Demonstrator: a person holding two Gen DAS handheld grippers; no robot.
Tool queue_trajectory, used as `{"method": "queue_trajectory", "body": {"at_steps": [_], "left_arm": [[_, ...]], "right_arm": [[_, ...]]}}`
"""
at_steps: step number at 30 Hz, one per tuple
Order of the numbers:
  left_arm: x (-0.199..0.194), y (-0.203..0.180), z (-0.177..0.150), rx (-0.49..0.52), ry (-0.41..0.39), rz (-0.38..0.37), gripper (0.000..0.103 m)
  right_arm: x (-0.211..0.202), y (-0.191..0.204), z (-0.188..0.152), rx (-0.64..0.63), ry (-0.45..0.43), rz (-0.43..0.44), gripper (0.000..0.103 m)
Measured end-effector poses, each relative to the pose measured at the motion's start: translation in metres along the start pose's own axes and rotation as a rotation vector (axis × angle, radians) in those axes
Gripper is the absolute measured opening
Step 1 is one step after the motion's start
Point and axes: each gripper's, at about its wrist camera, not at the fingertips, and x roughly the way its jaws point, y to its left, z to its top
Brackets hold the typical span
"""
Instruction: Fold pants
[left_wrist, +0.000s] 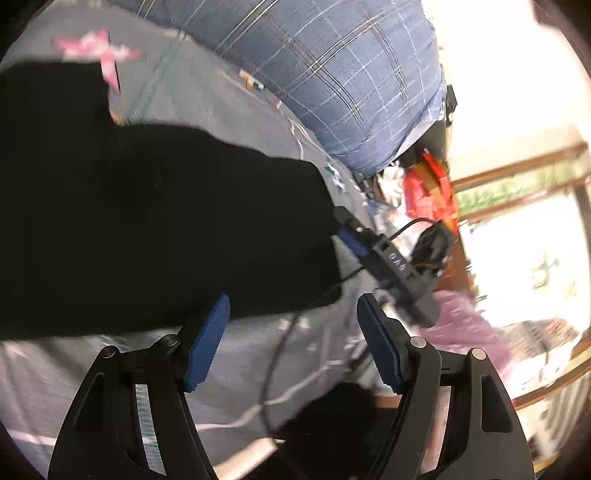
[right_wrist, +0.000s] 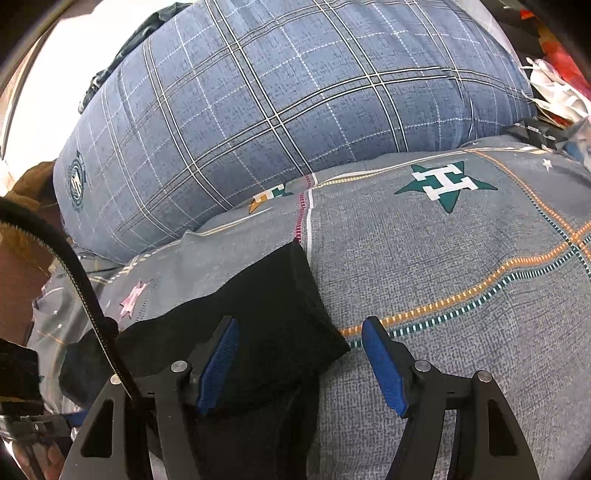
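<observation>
The black pants (left_wrist: 147, 221) lie flat on the grey star-print bedspread (left_wrist: 258, 350) and fill the left and middle of the left wrist view. My left gripper (left_wrist: 293, 301) is open just off their near edge, its left pad over the hem and nothing pressed between the pads. One of my right gripper's fingers (left_wrist: 391, 258) shows at the pants' right end. In the right wrist view a folded end of the pants (right_wrist: 266, 314) reaches between the fingers of my right gripper (right_wrist: 300, 321). That gripper is open, with its pads clear of the cloth.
A big blue plaid pillow (right_wrist: 277, 110) lies along the far side of the bedspread (right_wrist: 443, 258). A thin black cable (left_wrist: 280, 350) trails over the bed. Red and white clutter (left_wrist: 424, 192) and a bright window (left_wrist: 517, 221) are at the right.
</observation>
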Motion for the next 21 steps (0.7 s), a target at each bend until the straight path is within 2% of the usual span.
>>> {"method": "queue_trajectory", "body": {"at_steps": [4,10,14,18,21], "left_arm": [[0.009,0.008,0.005,-0.09,0.005,-0.028,0.072],[0.009,0.023,0.004,-0.207,0.004,-0.011,0.072],[0.006,0.027,0.006,-0.22,-0.012,0.0,0.072],[0.0,0.035,0.015,-0.276,-0.062,-0.01,0.072],[0.003,0.031,0.022,-0.253,-0.082,0.016,0.072]], "right_arm": [[0.0,-0.001,-0.003,-0.002,-0.003,0.016,0.067],[-0.002,-0.004,-0.005,0.006,-0.01,0.042,0.067],[-0.004,-0.008,-0.007,0.017,-0.013,0.051,0.068],[0.001,-0.009,-0.008,0.023,-0.004,0.059,0.068],[0.002,-0.006,-0.008,0.013,0.001,0.063,0.068]]}}
